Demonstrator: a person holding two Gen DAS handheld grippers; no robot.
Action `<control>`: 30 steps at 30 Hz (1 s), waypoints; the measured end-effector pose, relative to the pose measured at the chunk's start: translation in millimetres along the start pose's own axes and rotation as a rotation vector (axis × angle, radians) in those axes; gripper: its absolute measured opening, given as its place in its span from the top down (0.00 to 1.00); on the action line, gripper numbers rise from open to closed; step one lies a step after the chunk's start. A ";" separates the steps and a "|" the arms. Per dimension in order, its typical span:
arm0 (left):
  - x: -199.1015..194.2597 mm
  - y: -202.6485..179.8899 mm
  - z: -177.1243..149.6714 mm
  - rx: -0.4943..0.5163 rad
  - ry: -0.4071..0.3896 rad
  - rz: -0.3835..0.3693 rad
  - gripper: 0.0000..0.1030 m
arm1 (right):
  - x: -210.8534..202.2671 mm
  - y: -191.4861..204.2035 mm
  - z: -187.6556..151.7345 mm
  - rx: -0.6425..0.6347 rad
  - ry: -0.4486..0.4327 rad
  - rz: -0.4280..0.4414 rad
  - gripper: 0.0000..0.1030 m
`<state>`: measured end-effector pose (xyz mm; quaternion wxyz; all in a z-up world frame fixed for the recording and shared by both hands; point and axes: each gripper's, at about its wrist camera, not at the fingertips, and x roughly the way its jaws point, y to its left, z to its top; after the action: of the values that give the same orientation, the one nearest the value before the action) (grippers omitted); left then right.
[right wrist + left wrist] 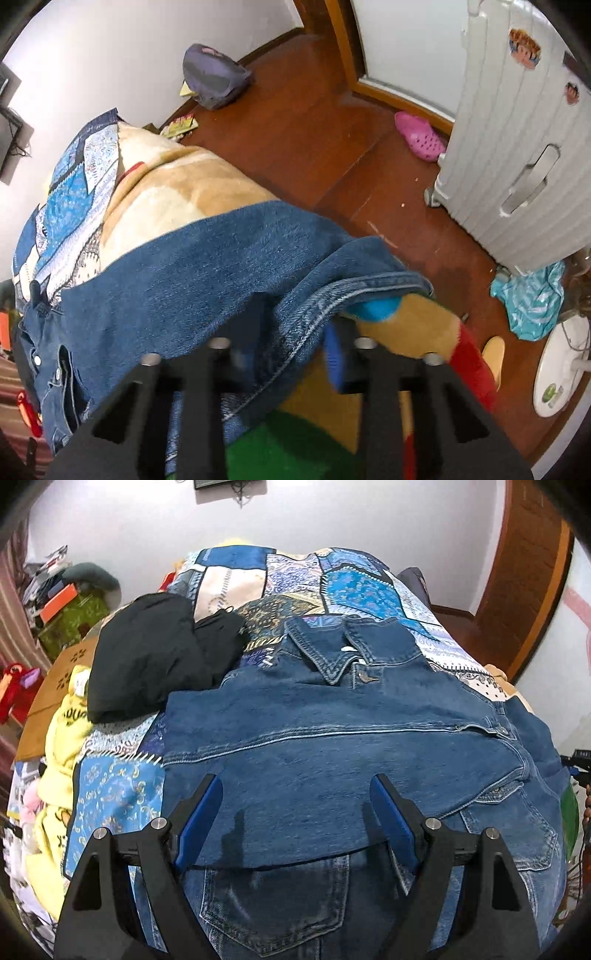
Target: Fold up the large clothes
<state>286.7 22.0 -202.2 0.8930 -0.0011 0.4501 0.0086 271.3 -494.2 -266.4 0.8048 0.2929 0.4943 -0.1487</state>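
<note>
Across the bed [236,576], covered by a patchwork quilt [354,583], lies a denim jacket [332,738], collar toward the far wall, one sleeve folded across its front. Its near hem overlaps jeans [273,904] lying closest to the camera. Left of the jacket, on the quilt, sits a heap of black clothing [147,653], touching the jacket's shoulder. Yellow fabric [66,734] hangs at the bed's left edge.

On the floor [314,122] stand a white suitcase [517,147], a grey backpack [214,77] by the wall and a pink clog [421,136].

The left gripper [295,812] hovers over the folded sleeve, jaws spread wide, holding nothing. The right gripper [291,354] is at the jacket's hanging edge with denim between its fingers; jaws apart, grip unclear through blur.
</note>
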 end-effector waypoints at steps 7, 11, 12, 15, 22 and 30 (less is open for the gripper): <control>-8.3 6.1 -1.5 -0.008 -0.018 -0.008 0.21 | -52.2 37.6 5.6 -0.093 -0.125 0.012 0.90; -15.9 11.5 -1.9 -0.017 -0.037 -0.018 0.21 | -100.9 87.9 2.9 -0.214 -0.226 0.090 0.90; -17.5 13.0 -2.2 -0.021 -0.041 -0.020 0.21 | -115.5 104.7 -0.5 -0.250 -0.256 0.119 0.90; -20.7 17.3 -3.9 -0.031 -0.049 -0.024 0.21 | -144.9 148.0 -13.4 -0.321 -0.300 0.228 0.90; -29.8 27.7 -13.5 -0.010 -0.060 -0.019 0.21 | -141.8 237.1 -76.0 -0.517 -0.204 0.394 0.90; -36.3 45.0 -29.2 -0.006 -0.047 -0.016 0.21 | -59.3 292.4 -166.8 -0.794 0.064 0.293 0.86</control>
<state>241.0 66.2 -190.1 0.9033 -0.0071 0.4289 0.0026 280.1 -164.8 -175.9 0.8520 0.0319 0.4912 0.1785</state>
